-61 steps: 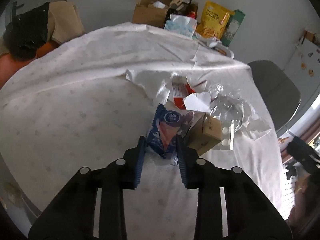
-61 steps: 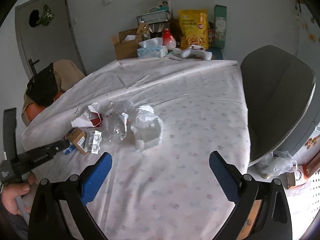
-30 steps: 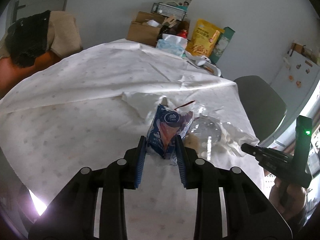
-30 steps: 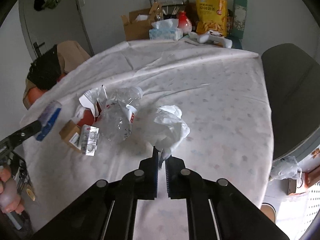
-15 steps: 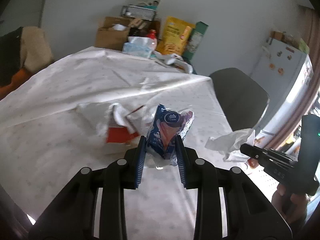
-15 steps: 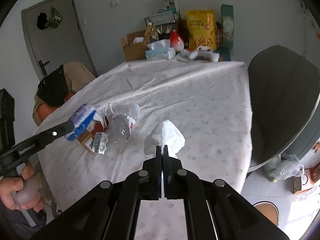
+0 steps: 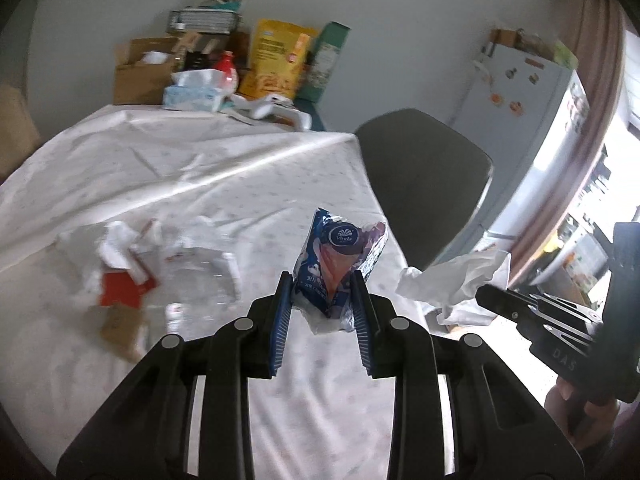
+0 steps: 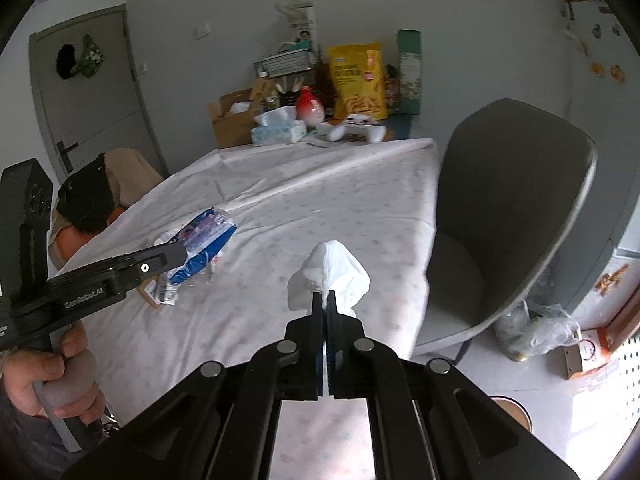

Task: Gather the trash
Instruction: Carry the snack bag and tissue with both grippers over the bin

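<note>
Pale grey walls (image 8: 460,8) enclose the room, with a grey door (image 8: 92,92) at left. A grey chair (image 8: 516,216) stands beside the cloth-covered bench (image 8: 320,184). Daylight falls on the light floor (image 8: 552,396).

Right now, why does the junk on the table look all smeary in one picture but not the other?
Left wrist view: the trash pile is motion-blurred, while the held blue packet stays sharp; window glare washes out the right edge. Right wrist view: mostly crisp, the white tissue clear.

From the table (image 8: 360,200): my left gripper (image 7: 322,300) holds a wrapper (image 7: 340,264) over its near part, left of my right gripper (image 8: 325,300) with its tissue (image 8: 330,276). A chair (image 8: 516,216) stands right; boxes (image 8: 232,120) crowd the far edge.
</note>
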A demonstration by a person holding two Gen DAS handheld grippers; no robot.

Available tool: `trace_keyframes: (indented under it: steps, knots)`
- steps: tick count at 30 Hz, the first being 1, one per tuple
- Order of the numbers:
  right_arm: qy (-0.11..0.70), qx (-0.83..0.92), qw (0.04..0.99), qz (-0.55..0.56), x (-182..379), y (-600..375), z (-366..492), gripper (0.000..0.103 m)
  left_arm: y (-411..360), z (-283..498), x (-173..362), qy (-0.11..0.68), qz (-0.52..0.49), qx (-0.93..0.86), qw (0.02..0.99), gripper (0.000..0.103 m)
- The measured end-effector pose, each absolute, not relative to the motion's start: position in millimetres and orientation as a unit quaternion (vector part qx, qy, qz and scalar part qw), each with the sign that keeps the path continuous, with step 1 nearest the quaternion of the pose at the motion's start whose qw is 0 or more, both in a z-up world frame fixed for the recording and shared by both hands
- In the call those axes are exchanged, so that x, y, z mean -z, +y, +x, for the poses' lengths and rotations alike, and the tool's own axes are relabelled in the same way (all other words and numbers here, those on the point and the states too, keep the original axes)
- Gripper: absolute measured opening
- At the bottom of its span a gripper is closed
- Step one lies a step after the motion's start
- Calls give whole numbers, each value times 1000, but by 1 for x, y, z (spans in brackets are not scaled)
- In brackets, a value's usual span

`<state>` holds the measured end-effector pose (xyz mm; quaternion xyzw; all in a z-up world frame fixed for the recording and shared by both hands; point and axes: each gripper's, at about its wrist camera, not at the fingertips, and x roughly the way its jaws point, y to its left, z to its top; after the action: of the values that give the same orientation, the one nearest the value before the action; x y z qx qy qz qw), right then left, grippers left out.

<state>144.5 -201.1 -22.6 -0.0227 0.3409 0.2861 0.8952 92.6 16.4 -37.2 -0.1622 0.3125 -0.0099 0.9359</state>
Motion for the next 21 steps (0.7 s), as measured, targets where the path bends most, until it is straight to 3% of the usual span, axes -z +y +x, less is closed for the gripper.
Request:
trace_keyframes:
  steps: [21]
  knots:
    - [388,-135,909,67,79,-362,176,2,-119,167,58,375,-94,114,915,29]
